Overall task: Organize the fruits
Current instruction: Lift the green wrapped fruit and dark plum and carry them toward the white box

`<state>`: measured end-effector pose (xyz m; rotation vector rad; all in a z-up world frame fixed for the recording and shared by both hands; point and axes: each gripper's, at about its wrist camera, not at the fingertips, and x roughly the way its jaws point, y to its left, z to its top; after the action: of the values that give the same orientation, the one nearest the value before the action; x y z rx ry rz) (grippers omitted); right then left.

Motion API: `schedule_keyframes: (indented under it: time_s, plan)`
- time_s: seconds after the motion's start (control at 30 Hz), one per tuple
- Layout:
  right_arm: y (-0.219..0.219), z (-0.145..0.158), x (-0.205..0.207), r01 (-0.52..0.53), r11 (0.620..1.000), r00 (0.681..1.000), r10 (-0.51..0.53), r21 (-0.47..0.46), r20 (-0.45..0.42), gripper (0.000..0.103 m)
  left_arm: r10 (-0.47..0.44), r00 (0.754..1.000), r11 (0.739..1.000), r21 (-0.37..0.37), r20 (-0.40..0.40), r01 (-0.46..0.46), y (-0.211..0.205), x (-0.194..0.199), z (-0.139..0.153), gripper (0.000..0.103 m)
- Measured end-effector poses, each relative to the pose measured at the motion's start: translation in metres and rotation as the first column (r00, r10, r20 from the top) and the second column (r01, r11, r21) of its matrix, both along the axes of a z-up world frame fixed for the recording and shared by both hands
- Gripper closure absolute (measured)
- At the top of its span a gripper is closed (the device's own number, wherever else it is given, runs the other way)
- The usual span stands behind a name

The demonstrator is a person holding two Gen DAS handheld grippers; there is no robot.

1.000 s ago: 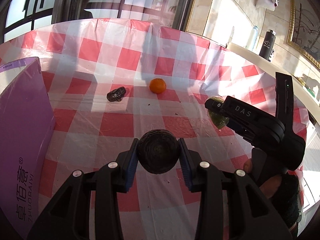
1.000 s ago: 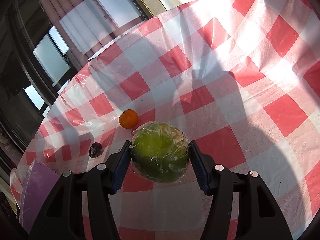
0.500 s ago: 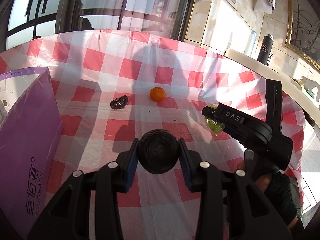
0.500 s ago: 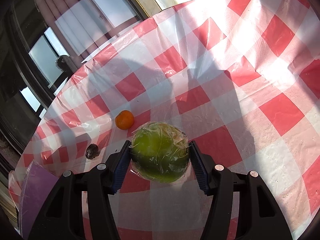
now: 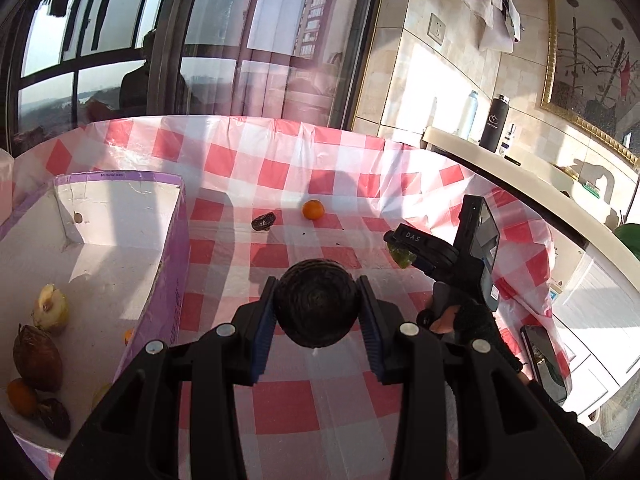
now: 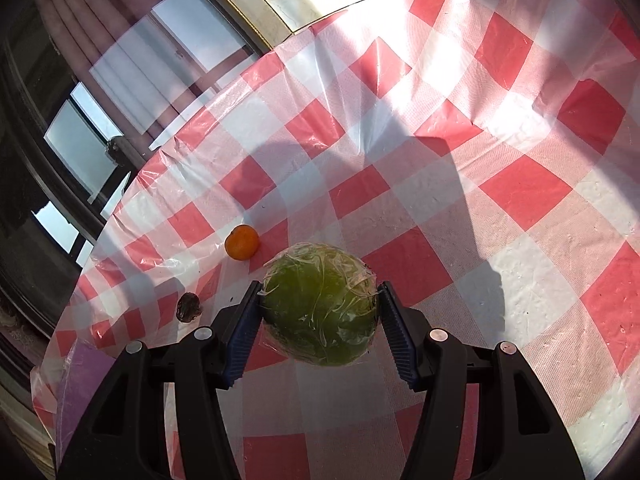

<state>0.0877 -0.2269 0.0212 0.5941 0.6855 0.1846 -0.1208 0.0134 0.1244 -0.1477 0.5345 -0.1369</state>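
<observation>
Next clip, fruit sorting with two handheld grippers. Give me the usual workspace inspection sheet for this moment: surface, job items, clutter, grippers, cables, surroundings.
Surface: table under a red-and-white checked plastic cloth, wrinkled, sunlit in patches.
Job's things: purple box at the left, open, several fruits inside; small orange and dark shrivelled fruit loose on the cloth, apart from each other.
Clutter: phone lying near the cloth's right edge.
Grippers: left gripper shut on a dark round fruit; right gripper shut on a film-wrapped green fruit; both held clear of the box.
Cables: nothing seen.
Surroundings: windows behind; counter at the right with a black bottle; framed picture on the wall.
</observation>
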Motion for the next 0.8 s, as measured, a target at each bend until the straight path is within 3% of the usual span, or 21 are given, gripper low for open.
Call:
schedule_keyframes:
  time_s: [0.2, 0.37, 0.57, 0.8]
  plan:
    - [0.002, 0.008, -0.038, -0.027, 0.998, 1.0, 0.027, 0.052, -0.003, 0.046, 0.015, 1.0, 1.0, 0.008, 0.006, -0.015, 0.01, -0.01, 0.002, 0.064]
    - [0.028, 0.044, -0.077, -0.129, 0.987, 0.987, 0.119, 0.099, 0.109, 0.046, 0.052, 0.998, 0.999, 0.006, 0.03, -0.052, 0.024, -0.016, 0.009, 0.064]
    - [0.079, 0.097, -0.118, -0.251, 0.966, 0.936, 0.228, 0.053, 0.269, 0.046, 0.105, 0.992, 0.994, -0.006, 0.075, -0.105, 0.051, -0.031, 0.023, 0.064]
    - [0.13, 0.127, -0.146, -0.345, 0.939, 0.881, 0.324, -0.002, 0.345, 0.045, 0.179, 0.979, 0.984, -0.022, 0.098, -0.178, 0.09, -0.042, 0.027, 0.064]
